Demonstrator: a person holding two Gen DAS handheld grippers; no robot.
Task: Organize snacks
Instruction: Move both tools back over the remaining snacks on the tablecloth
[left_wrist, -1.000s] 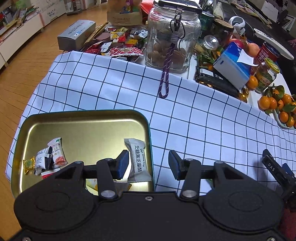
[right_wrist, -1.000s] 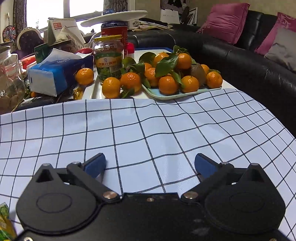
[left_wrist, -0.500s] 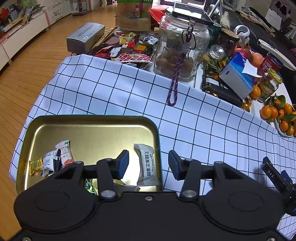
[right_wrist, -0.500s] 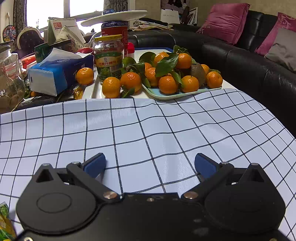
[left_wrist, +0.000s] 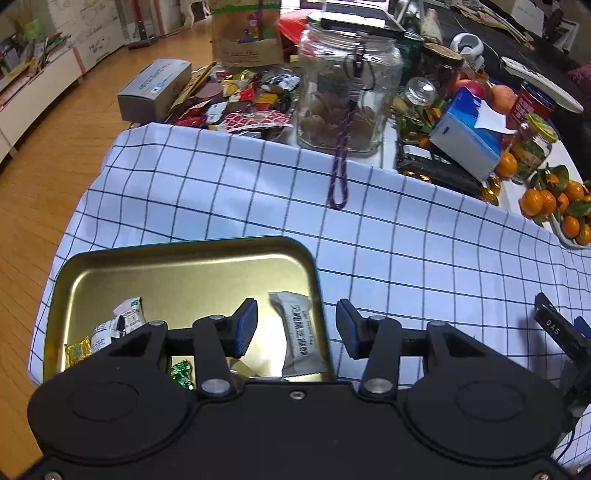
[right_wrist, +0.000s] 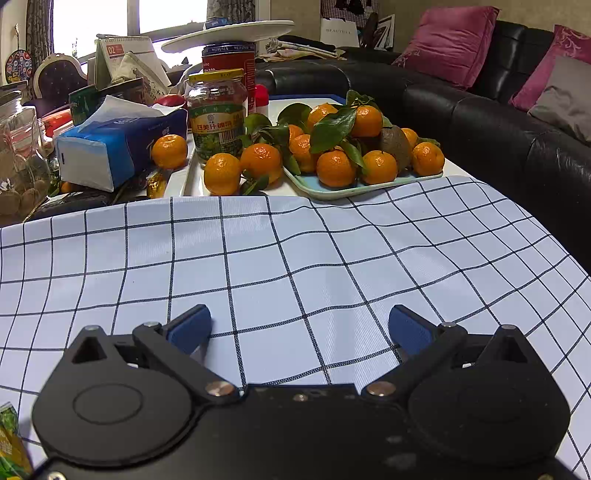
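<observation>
Grey-wrapped snack bar (left_wrist: 298, 334) lies in the gold metal tin (left_wrist: 184, 266); my left tongs (left_wrist: 295, 326) gape above it, right tongs (right_wrist: 299, 328) gape over bare checked cloth (right_wrist: 295, 251), glass jar (left_wrist: 347, 81) behind.

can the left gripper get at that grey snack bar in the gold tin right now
Probably yes. The left gripper is open and empty, and the grey bar lies uncovered just below, between the fingers. The tin rim runs close along the bar's right edge and may crowd one finger.
</observation>
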